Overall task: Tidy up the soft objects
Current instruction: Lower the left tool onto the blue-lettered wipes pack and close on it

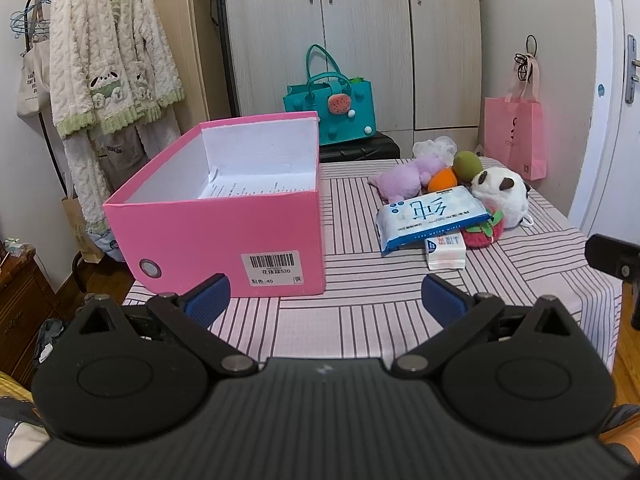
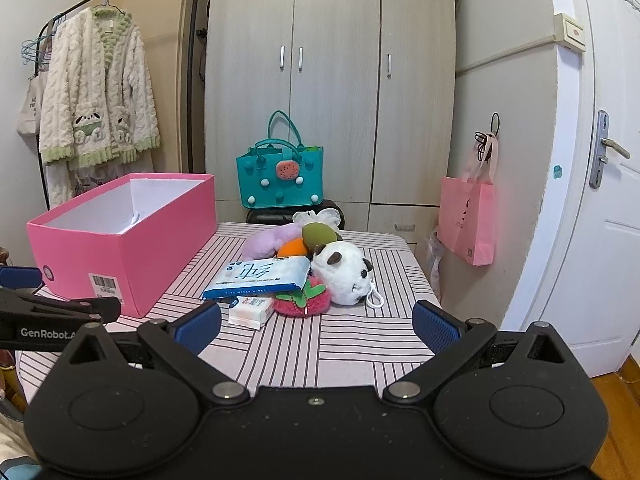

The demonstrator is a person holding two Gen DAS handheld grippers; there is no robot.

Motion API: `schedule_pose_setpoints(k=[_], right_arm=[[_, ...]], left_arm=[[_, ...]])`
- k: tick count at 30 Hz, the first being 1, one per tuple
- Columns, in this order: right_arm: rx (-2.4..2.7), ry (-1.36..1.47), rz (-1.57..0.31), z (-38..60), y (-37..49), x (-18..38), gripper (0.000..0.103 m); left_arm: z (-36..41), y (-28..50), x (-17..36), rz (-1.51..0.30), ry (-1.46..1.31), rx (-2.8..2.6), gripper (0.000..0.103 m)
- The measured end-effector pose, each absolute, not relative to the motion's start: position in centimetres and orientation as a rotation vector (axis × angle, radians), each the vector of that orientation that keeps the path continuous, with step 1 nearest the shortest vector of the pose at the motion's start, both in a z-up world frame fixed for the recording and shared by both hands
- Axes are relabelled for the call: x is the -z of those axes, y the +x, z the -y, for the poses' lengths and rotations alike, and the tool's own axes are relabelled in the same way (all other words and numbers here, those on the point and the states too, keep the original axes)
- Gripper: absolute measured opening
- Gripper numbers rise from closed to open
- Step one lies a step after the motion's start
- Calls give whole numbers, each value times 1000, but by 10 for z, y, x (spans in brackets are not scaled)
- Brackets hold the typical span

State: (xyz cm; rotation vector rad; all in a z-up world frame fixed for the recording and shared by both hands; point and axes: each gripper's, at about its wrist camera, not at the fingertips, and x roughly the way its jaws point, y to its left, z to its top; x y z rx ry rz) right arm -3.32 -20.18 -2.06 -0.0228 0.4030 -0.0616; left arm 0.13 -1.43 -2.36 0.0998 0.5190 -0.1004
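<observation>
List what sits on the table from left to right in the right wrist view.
Pink box → wet wipes pack → panda plush. The other soft items overlap in the pile, so their order is unclear.

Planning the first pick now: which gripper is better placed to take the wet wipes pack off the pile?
Right, probably. The right gripper is open and faces the wet wipes pack almost head-on. The left gripper, also open, sits in front of the pink box, with the pile off to its right.

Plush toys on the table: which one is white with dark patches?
The panda plush, at the pile's right end; the purple plush and strawberry plush are single-coloured.
</observation>
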Motion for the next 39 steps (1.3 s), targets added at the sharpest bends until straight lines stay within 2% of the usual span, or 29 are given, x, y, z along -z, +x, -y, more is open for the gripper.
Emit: schedule_pose_setpoints(k=[12,19,22,26,31,34,39], right_arm=[[39,-10,-405,206,-32,21,103],[-53,1,-307,230,-19,19,103],[-133,74,-326,249,-2,18,102],[-152,46,-360,258,22,19,102],[-227,17,-409,258,51,27,96],[-277,7,-420,258,68,35,91],[-386,-46,-376,253,81,48,87]], left_arm=[[15,4,25,-527,113,98,103],[17,19,-3,-452,69,174,103],[27,33,-15,-452,85,253,102],[49,61,-28,-532,126,375,100],[76,105,-35,-668,118,476,99],[91,132,-32,-734,145,487,89],[87,173,-25,-920,22,551,87]])
